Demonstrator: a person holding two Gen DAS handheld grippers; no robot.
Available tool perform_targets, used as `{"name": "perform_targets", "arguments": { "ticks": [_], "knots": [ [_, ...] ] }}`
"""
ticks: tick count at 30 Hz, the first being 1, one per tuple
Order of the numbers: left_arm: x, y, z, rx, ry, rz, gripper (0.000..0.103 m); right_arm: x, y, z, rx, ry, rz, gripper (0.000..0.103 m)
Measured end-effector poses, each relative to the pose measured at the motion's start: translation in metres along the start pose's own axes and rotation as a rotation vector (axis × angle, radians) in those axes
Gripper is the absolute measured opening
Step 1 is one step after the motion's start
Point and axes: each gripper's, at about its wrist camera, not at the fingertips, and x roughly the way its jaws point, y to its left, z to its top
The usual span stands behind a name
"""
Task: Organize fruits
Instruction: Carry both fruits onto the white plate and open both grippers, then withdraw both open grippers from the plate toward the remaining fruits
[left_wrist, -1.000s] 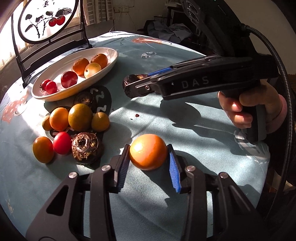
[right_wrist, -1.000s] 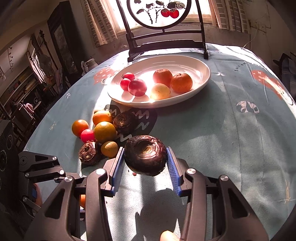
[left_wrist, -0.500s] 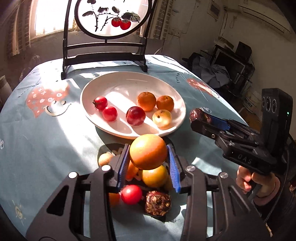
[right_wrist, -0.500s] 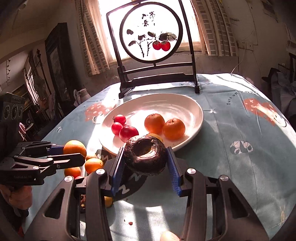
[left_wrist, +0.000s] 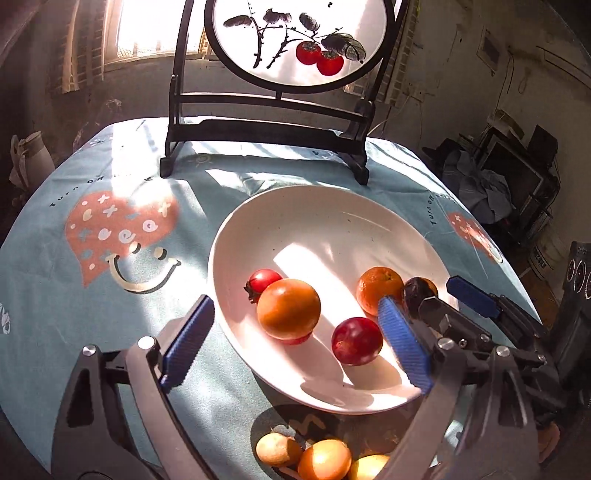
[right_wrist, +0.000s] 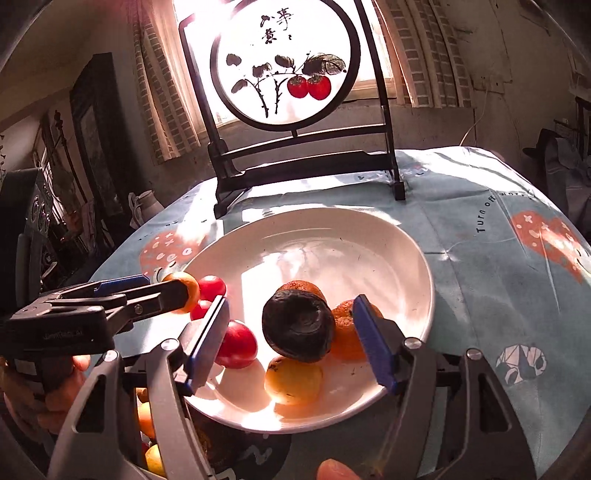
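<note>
- Left gripper: jaws have just been opening, now released wide; large orange fruit between them, untouched, over the white plate.
- Right gripper: jaws just opening, pads clear; dark round fruit, hollow end facing the camera, above the plate.
- Beyond: painted screen upright.

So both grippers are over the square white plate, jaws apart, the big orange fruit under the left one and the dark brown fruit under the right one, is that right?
Not quite: the white plate is oval, not square, as the left wrist view shows. The rest holds: the left gripper and right gripper have just opened, with the big orange fruit and dark brown fruit loose between their pads.
</note>
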Motion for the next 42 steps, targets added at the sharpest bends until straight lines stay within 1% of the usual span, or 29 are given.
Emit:
{"name": "perform_targets", "arguments": {
  "ticks": [2, 3, 5, 10, 12, 15, 17, 19, 20, 21, 22, 23, 24, 26, 28, 33, 38, 42],
  "knots": [
    [-0.015, 0.002, 0.000, 0.005, -0.025, 0.011, 0.094, -0.013, 0.003, 0.001, -0.003, -0.023, 0.014, 0.070],
    [-0.021, 0.004, 0.000, 0.002, -0.043, 0.026, 0.097, -0.019, 0.006, 0.000, -0.007, -0.031, 0.022, 0.070],
    [-0.031, 0.009, -0.006, -0.015, -0.071, 0.066, 0.100, -0.027, 0.010, -0.002, -0.011, -0.026, 0.052, 0.070],
    [-0.039, 0.026, -0.033, -0.026, -0.026, 0.103, 0.100, -0.030, 0.030, -0.020, -0.045, 0.074, 0.141, 0.070],
    [-0.042, 0.030, -0.046, -0.009, -0.018, 0.146, 0.100, -0.028, 0.041, -0.031, -0.058, 0.137, 0.183, 0.070],
    [-0.050, 0.033, -0.060, 0.020, -0.004, 0.191, 0.100, -0.028, 0.057, -0.046, -0.083, 0.196, 0.215, 0.070],
    [-0.057, 0.035, -0.065, 0.024, -0.011, 0.210, 0.100, -0.031, 0.068, -0.053, -0.117, 0.210, 0.202, 0.070],
    [-0.063, 0.037, -0.067, 0.021, -0.025, 0.226, 0.100, -0.035, 0.076, -0.058, -0.142, 0.212, 0.167, 0.070],
    [-0.066, 0.039, -0.067, 0.015, -0.028, 0.220, 0.100, -0.036, 0.078, -0.061, -0.143, 0.216, 0.138, 0.068],
    [-0.068, 0.041, -0.068, 0.006, -0.026, 0.198, 0.100, -0.036, 0.078, -0.063, -0.133, 0.222, 0.118, 0.064],
    [-0.070, 0.043, -0.068, -0.005, -0.023, 0.171, 0.100, -0.035, 0.077, -0.066, -0.118, 0.236, 0.118, 0.057],
    [-0.071, 0.044, -0.068, -0.016, -0.021, 0.155, 0.100, -0.032, 0.075, -0.068, -0.105, 0.258, 0.122, 0.055],
    [-0.072, 0.044, -0.068, -0.023, -0.023, 0.151, 0.100, -0.030, 0.073, -0.070, -0.092, 0.275, 0.127, 0.055],
    [-0.074, 0.044, -0.070, -0.022, -0.027, 0.169, 0.100, -0.027, 0.072, -0.072, -0.079, 0.296, 0.145, 0.053],
    [-0.076, 0.045, -0.071, -0.020, -0.028, 0.179, 0.100, -0.027, 0.073, -0.073, -0.088, 0.297, 0.142, 0.053],
    [-0.075, 0.053, -0.071, -0.058, -0.019, 0.175, 0.100, -0.026, 0.075, -0.076, -0.098, 0.313, 0.142, 0.050],
    [-0.076, 0.054, -0.072, -0.057, -0.018, 0.179, 0.100, -0.021, 0.077, -0.081, -0.108, 0.334, 0.134, 0.042],
    [-0.076, 0.051, -0.073, -0.043, -0.017, 0.187, 0.100, -0.020, 0.077, -0.081, -0.113, 0.330, 0.126, 0.040]
  ]
}}
